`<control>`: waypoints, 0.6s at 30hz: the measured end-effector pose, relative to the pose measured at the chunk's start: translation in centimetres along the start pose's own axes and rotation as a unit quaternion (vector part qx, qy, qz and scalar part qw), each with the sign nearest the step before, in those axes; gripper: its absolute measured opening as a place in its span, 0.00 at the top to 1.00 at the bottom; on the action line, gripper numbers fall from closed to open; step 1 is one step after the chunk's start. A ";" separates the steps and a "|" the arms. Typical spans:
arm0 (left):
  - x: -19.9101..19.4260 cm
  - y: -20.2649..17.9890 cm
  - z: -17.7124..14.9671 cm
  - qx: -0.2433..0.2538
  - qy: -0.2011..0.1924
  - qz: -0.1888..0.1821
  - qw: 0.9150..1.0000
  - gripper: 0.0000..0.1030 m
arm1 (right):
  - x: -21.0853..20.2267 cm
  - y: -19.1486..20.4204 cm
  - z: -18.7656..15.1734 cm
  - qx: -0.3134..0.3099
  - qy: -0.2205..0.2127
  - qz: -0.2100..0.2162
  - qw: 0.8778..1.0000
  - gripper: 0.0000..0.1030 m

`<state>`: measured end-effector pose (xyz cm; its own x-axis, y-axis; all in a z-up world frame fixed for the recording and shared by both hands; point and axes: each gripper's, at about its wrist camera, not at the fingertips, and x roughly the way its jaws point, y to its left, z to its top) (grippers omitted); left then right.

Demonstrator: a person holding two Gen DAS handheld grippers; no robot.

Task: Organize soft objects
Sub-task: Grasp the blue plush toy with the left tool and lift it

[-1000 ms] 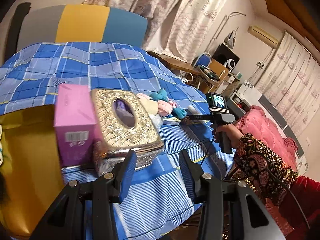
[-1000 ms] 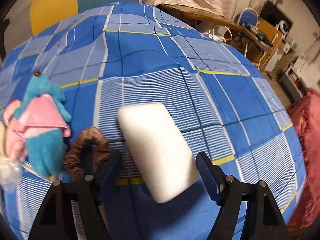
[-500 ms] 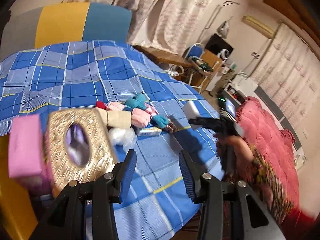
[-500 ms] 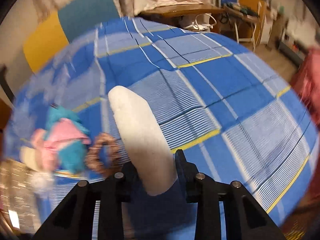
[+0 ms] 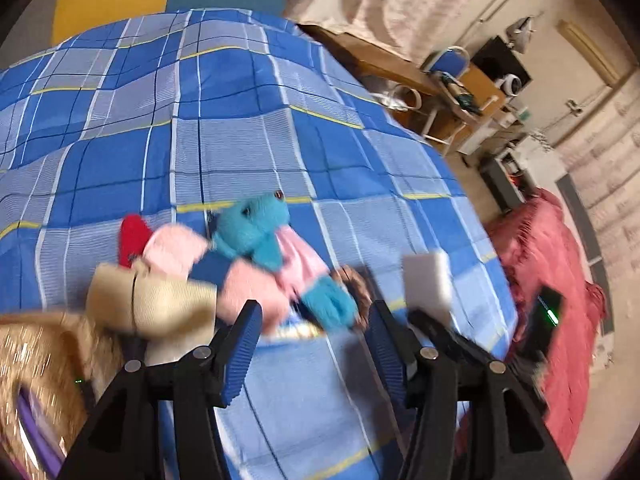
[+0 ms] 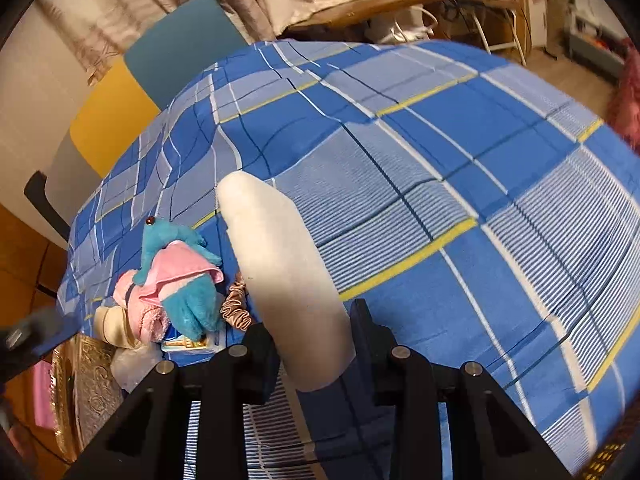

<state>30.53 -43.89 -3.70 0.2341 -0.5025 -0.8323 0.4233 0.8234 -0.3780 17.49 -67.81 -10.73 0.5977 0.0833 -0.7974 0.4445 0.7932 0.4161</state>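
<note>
A pile of soft things lies on the blue plaid bed cover (image 5: pixel 224 148): a blue plush toy (image 5: pixel 256 232) in a pink dress, a pink sock (image 5: pixel 176 244), a beige sock (image 5: pixel 160 300), a red piece (image 5: pixel 134 236) and a brown scrunchie (image 6: pixel 236 312). My left gripper (image 5: pixel 316 344) hovers just short of the pile. Its jaws are opening and its pads press on nothing. The plush's blue legs (image 5: pixel 328 304) show in the gap. My right gripper (image 6: pixel 314 340) is shut on a white foam pad (image 6: pixel 280 264), held on edge above the cover, right of the plush toy (image 6: pixel 188 280).
A gold tissue box (image 5: pixel 36 360) sits at the left, with a pink box (image 6: pixel 40 392) beside it. A small printed packet (image 6: pixel 188 344) lies under the plush. The bed's edge runs along the right, past it a red blanket (image 5: pixel 560 280). A desk and blue chair (image 5: pixel 448 64) stand behind.
My left gripper swung right from the tissue box toward the soft pile, and its jaws widened. My right gripper closed on the white pad and tipped it up on edge.
</note>
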 end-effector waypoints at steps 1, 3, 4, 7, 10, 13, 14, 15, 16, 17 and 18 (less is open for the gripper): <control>0.8 0.1 0.7 -0.007 -0.001 0.009 1.000 0.46 | 0.0 0.1 0.0 0.000 -0.001 0.006 1.000 0.68; 2.3 0.2 2.0 -0.016 -0.003 0.016 1.000 0.46 | -0.2 0.4 -0.1 -0.008 -0.006 0.002 1.000 0.68; 3.0 0.2 2.6 -0.019 0.005 0.019 1.000 0.46 | -0.2 0.7 -0.1 -0.014 -0.008 0.000 1.000 0.68; 5.4 -0.1 3.6 -0.019 0.024 0.036 0.999 0.45 | -0.2 1.2 -0.1 -0.024 -0.009 0.003 1.000 0.68; 7.7 0.0 3.7 -0.014 0.045 0.071 0.996 0.45 | -0.2 1.3 0.0 -0.024 -0.009 0.011 1.000 0.68; 9.2 -0.1 3.8 -0.006 0.052 0.105 0.993 0.42 | -0.3 1.3 0.1 -0.024 -0.012 0.011 1.000 0.68; 9.6 -0.2 3.8 0.000 0.055 0.105 0.993 0.40 | -0.3 1.3 0.1 -0.023 -0.012 0.013 1.000 0.68; 9.9 -0.5 3.8 0.007 0.057 0.105 0.993 0.38 | -0.3 1.3 0.1 -0.023 -0.012 0.013 1.000 0.68; 10.1 -0.9 3.8 0.019 0.054 0.110 0.992 0.38 | -0.2 1.4 0.1 -0.025 -0.012 0.013 1.000 0.68; 10.2 -1.1 3.7 0.026 0.052 0.114 0.992 0.38 | -0.2 1.5 0.1 -0.026 -0.011 0.012 1.000 0.68; 10.3 -1.3 3.6 0.032 0.052 0.116 0.991 0.40 | -0.1 1.5 0.0 -0.025 -0.010 0.013 1.000 0.68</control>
<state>35.56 -51.09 -10.33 0.2414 -0.2685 -0.9325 0.4242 0.8935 -0.1474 18.09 -66.64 -9.99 0.6222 0.0926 -0.7774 0.3949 0.8203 0.4138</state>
